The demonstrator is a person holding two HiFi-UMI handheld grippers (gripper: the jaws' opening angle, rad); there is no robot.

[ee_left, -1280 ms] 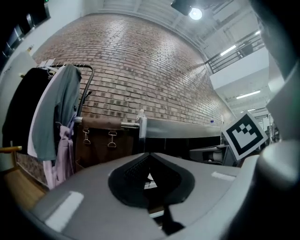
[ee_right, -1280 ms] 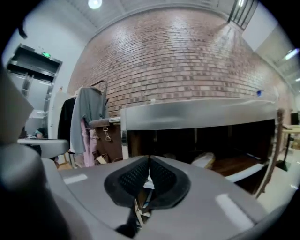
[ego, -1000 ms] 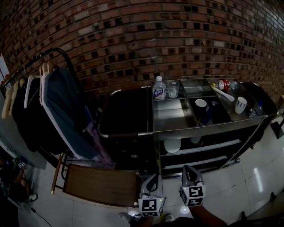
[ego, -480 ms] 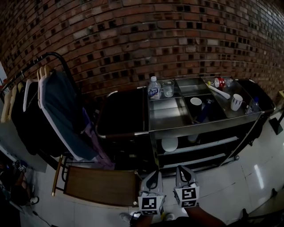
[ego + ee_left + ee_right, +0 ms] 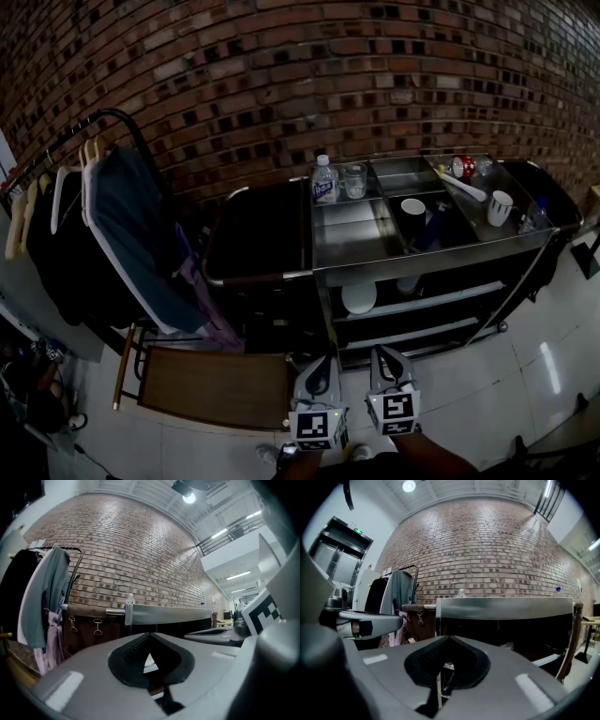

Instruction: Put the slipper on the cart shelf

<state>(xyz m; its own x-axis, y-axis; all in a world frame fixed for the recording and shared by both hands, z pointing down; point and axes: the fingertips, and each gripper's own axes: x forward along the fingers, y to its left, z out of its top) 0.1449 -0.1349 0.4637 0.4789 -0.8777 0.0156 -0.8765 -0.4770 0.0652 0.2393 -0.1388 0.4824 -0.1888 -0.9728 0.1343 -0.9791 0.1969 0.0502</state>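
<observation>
No slipper shows clearly in any view. The steel cart (image 5: 422, 265) stands against the brick wall, with two lower shelves (image 5: 427, 307) under its top trays. My left gripper (image 5: 322, 362) and right gripper (image 5: 384, 352) hang side by side low over the floor, in front of the cart and apart from it. Both point at the cart. In the left gripper view the left gripper (image 5: 149, 634) has its jaws met at the tip, with nothing between them. The right gripper (image 5: 449, 638) is likewise shut and empty.
On the cart top stand a water bottle (image 5: 323, 180), a glass (image 5: 354, 179), a white mug (image 5: 503, 207) and a red can (image 5: 465, 171). A white bowl (image 5: 359, 297) sits on the upper shelf. Left are a dark bin (image 5: 258, 234), a clothes rack (image 5: 103, 225) and a brown board (image 5: 211, 389).
The right gripper has drifted a little left, closer to the left one. The cart has shifted slightly left in the head view. Both grippers stay shut.
</observation>
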